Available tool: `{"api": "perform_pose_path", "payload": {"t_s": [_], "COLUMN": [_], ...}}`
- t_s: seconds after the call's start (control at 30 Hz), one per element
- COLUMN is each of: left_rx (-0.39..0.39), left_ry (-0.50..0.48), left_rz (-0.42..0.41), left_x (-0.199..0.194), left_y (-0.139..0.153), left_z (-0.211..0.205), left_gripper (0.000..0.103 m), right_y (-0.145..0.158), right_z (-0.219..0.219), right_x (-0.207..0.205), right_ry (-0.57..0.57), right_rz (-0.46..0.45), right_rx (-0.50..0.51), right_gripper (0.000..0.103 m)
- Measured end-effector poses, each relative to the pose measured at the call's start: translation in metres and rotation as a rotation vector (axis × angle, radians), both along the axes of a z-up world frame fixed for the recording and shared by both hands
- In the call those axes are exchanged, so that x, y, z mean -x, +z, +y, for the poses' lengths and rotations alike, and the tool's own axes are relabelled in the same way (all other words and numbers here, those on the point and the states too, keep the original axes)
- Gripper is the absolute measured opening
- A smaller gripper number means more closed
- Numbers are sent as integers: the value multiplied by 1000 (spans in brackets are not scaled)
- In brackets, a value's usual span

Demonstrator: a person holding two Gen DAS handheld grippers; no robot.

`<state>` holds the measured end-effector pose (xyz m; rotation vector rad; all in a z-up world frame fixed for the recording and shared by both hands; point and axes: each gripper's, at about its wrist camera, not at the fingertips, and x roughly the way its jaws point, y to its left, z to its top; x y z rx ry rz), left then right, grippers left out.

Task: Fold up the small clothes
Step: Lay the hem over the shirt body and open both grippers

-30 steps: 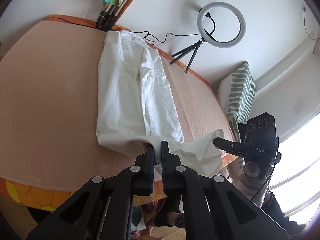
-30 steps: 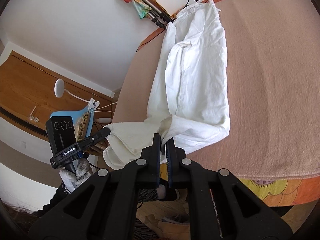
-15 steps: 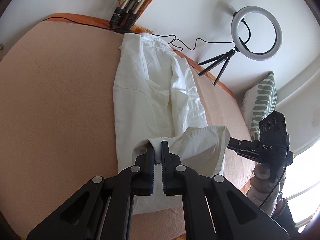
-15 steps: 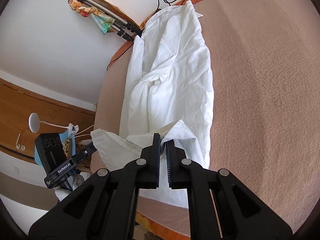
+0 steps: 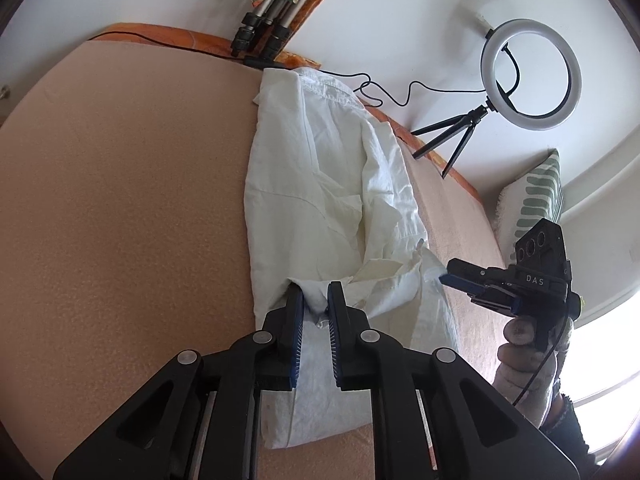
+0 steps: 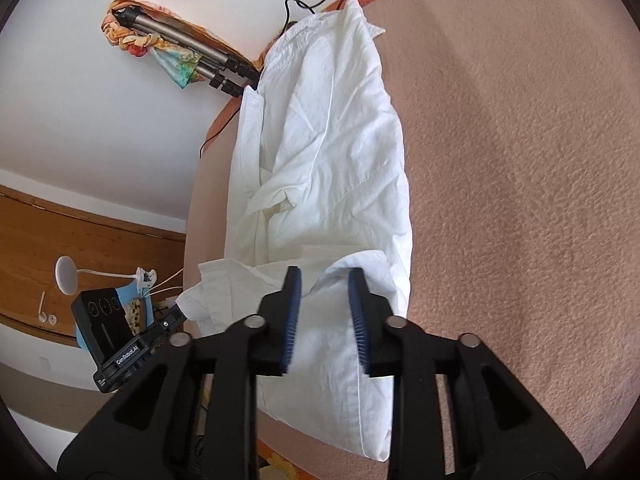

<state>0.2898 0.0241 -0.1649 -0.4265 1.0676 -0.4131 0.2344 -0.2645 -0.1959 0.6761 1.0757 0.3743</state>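
A long white garment [image 5: 320, 184] lies lengthwise on the peach blanket [image 5: 120, 200], its lower end folded back over its middle. My left gripper [image 5: 315, 292] rests on the fold's left corner. Its jaws are opening, with a small bunch of hem loose between the fingertips. In the right wrist view the same garment [image 6: 328, 152] runs away toward the collar. My right gripper [image 6: 325, 273] hovers at the fold's other corner with jaws opening wide; the cloth lies under them, not pinched. Each gripper shows in the other's view: the right gripper [image 5: 444, 278] and the left gripper [image 6: 176, 316].
A ring light on a small tripod [image 5: 532, 74] stands at the far edge, with a black cable [image 5: 380, 92] trailing by the collar. Folded tripod legs wrapped in colourful cloth [image 5: 272, 8] lean on the wall. A green-striped pillow [image 5: 536, 200] sits at the right. A white lamp [image 6: 66, 280] stands beyond the left edge.
Both grippers carried the garment's lower end from the near edge up over its middle and lowered it. Their jaws, shut on the hem before, have now parted, the right much wider.
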Motion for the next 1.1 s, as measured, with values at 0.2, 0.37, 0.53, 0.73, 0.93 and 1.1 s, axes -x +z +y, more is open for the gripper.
{"api": "perform_pose_path", "payload": {"t_s": [0.2,0.37,0.53,0.73,0.93,1.1], "left_rx": [-50,-115,-185,-235,-294,-338], "left_ry": [25,-34,-190,-310,-324,-332], "left_rz": [-85,-195,-206,-179,-155,-175], "left_x": [-1,10,25,24,4,-7], "left_y": [23,41,23,-11,-43,-50], "left_z": [7,7,-22,-63,-81,-83], "left_gripper": [44,41,36,33,33,33], "right_y": [41,48,25,4,-10,-12], "right_z": [7,48,84,95,75,66], "right_x": [26,55,63,56,49,52], "right_ry": [23,184,299,297,214,199], "right_rz": [-136,-209,-230,-238,-188,-170], "right_rx": [108,242,351,486,563,588], "right_gripper": [51,41,38,38,14,9]}}
